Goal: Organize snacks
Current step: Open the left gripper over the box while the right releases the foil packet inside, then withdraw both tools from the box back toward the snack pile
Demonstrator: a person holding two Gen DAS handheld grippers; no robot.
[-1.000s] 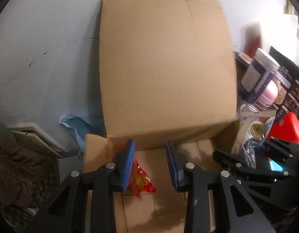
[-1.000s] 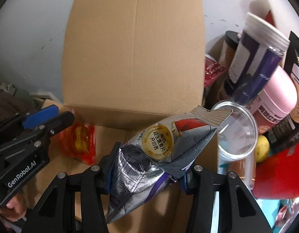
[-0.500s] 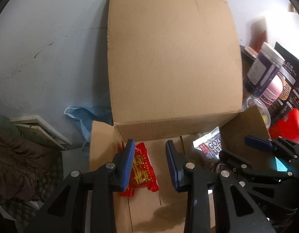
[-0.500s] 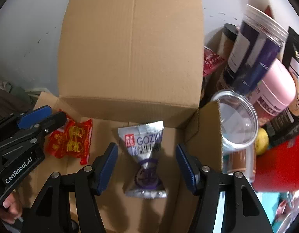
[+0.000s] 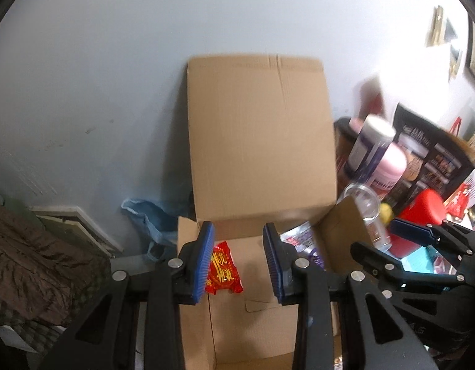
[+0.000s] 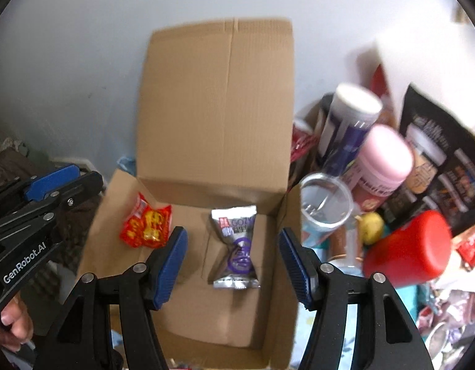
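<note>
Cardboard box [image 6: 188, 280] holds both packets. Silver-purple packet [image 6: 235, 246] on box floor, directly ahead between right tool [image 6: 232, 266] pads, long axis along fingers. Red packet [image 5: 222, 273] just ahead of left tool [image 5: 239, 265]. Both tools agape, empty.

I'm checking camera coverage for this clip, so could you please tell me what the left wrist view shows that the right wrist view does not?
Only the left wrist view shows the brown crumpled fabric and the framed pictures on the wall.

Only the right wrist view shows the whole silver-and-purple snack packet, unobstructed on the box floor, the person's fingers, and the loose wrappers.

Both show the open brown cardboard box, the red-and-gold snack packet, the red rounded container, the pink-lidded jar, the left gripper and the right gripper, both open.
</note>
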